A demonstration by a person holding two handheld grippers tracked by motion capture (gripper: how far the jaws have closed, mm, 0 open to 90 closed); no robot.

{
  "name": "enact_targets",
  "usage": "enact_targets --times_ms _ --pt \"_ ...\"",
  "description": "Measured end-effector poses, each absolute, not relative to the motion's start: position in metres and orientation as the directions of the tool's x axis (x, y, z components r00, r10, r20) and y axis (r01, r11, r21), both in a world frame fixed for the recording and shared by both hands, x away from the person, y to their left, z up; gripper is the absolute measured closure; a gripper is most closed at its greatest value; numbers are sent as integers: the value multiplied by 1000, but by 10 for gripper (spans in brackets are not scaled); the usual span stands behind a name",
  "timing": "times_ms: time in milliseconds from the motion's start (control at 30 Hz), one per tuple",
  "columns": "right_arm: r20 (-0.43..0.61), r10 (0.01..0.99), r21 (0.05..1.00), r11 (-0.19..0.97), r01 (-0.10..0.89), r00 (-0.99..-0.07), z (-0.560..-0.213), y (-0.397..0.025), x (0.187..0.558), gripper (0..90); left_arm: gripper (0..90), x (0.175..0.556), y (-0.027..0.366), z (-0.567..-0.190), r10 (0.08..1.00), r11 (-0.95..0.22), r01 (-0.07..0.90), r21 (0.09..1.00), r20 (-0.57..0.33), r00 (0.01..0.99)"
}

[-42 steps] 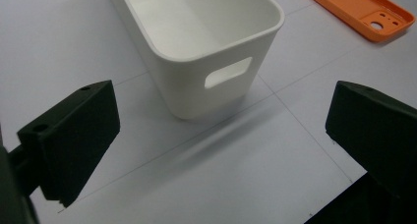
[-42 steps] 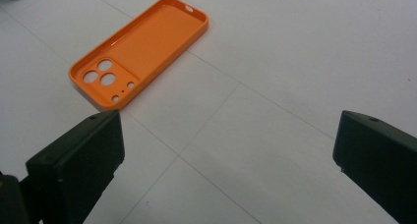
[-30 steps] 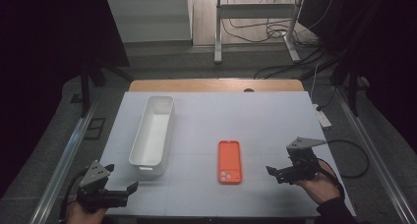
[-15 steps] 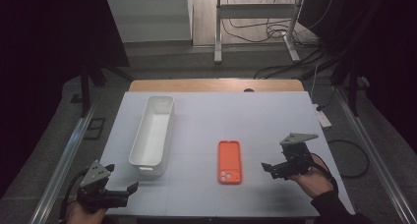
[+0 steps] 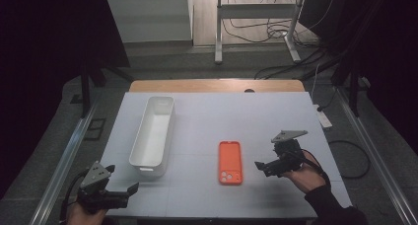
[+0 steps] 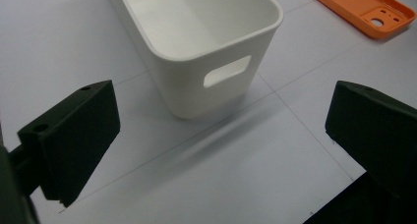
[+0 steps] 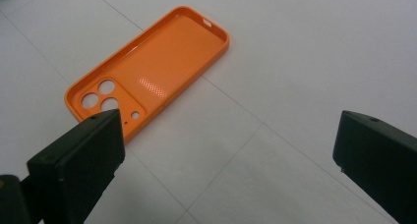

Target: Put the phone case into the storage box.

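Note:
An orange phone case lies flat on the white table, inner side up, camera cutouts toward the near edge. In the right gripper view the phone case sits just ahead and left of the wide-apart jaws. My right gripper is open, a short way right of the case, with nothing between its fingers. A long white bin stands empty left of centre. My left gripper is open near the table's front left corner, and the bin's near end with its handle slot faces it.
A wooden strip runs along the table's far edge. Metal rails flank both sides. A white power strip lies off the right edge. Cables and a metal stand sit on the floor beyond.
My right gripper has drifted left toward the phone case. The left gripper, the bin and the case have stayed where they were.

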State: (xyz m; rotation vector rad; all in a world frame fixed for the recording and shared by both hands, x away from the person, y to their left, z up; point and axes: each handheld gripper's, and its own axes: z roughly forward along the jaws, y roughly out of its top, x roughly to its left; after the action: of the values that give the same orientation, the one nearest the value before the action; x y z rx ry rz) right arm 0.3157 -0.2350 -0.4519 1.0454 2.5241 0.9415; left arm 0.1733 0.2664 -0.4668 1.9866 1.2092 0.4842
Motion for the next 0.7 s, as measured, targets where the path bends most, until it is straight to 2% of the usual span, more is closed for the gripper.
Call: enact_targets --times_ms 700 --pt "2 668 627 578 522 -744 -456 -210 330 0 10 173 267 -467 872 -273 590 760 -64 485"
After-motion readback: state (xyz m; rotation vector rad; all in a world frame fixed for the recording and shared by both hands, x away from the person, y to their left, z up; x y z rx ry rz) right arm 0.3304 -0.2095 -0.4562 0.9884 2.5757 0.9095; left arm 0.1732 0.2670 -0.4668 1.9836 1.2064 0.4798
